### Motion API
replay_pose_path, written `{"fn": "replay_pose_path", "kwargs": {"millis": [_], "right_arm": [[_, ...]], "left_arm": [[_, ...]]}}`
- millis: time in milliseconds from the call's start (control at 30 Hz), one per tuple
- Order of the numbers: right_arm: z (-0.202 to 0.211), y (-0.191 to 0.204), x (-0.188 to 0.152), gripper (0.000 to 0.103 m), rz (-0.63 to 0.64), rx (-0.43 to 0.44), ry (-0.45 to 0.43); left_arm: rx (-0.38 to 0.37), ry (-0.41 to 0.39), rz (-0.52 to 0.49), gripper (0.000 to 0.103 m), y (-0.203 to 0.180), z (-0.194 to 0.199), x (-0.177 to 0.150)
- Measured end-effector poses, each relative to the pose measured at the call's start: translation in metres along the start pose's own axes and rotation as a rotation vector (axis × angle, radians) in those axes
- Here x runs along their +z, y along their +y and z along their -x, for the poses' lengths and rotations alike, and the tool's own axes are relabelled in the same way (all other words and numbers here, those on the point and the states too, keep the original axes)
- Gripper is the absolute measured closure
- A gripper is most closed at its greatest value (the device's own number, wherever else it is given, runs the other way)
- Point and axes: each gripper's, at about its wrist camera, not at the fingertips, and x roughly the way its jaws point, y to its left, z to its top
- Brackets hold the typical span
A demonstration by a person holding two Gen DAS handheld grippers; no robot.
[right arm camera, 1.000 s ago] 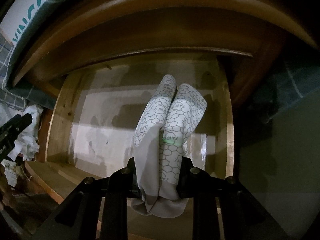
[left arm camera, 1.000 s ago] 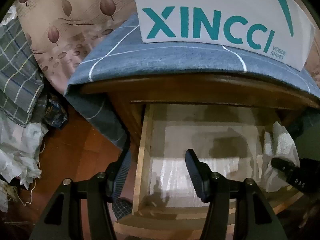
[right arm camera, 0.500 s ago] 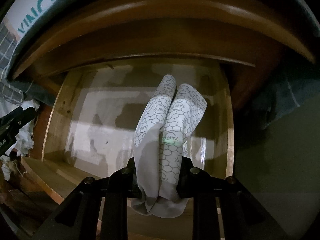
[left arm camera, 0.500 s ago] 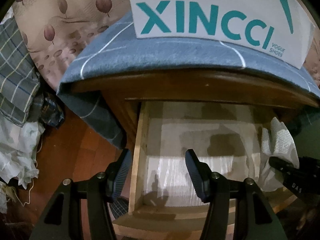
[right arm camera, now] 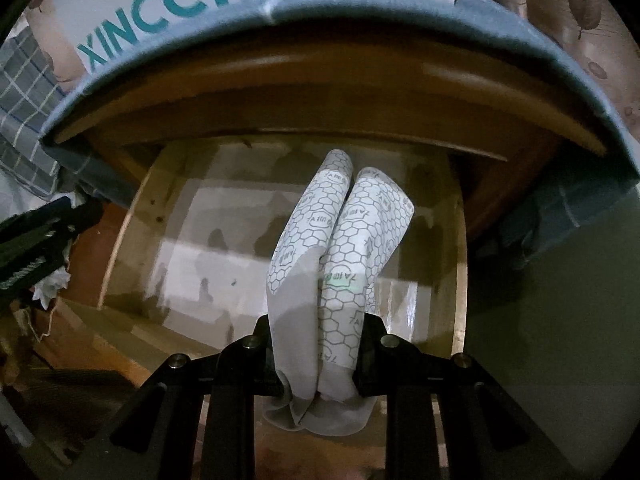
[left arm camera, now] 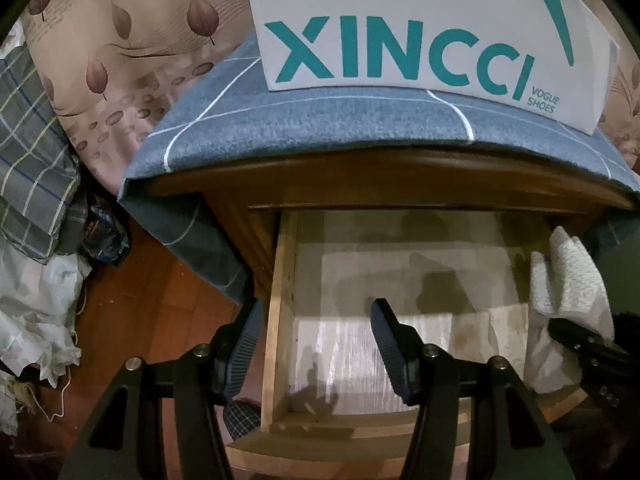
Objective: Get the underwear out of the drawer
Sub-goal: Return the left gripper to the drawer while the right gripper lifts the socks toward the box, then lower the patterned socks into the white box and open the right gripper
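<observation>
Got the underwear [right arm camera: 340, 248] pinched tight in my right gripper [right arm camera: 318, 354], lifted above the open drawer [right arm camera: 132, 216]. Left gripper [left arm camera: 316, 344] hangs spread, holding nothing. Looks like the pull-out step; next I'd carry it clear of the drawer front.

Printed in teal on the white cardboard shoe box [left arm camera: 420, 24]: "XINCCI", with smaller "VOGUE SHOES" beside. Tiny marks on the white hexagon-patterned underwear [right arm camera: 344, 248] unreadable.

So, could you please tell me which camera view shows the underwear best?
The right wrist view: the underwear fills the centre, its hexagon print clear, clamped between the right gripper fingers. The left wrist view catches it only at the right edge.
</observation>
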Motion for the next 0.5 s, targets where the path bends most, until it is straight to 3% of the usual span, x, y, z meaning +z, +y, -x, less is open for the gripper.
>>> {"fn": "replay_pose_path", "kwargs": {"millis": [300, 500], "right_arm": [[0.044, 0.009, 0.005, 0.081, -0.015, 0.034, -0.026], [0.093, 0.021, 0.018, 0.081, 0.017, 0.055, -0.099]], "left_arm": [[-0.014, 0.019, 0.037, 0.046, 0.009, -0.003, 0.002], [-0.005, 0.027, 0.052, 0.046, 0.013, -0.004, 0.002]]}}
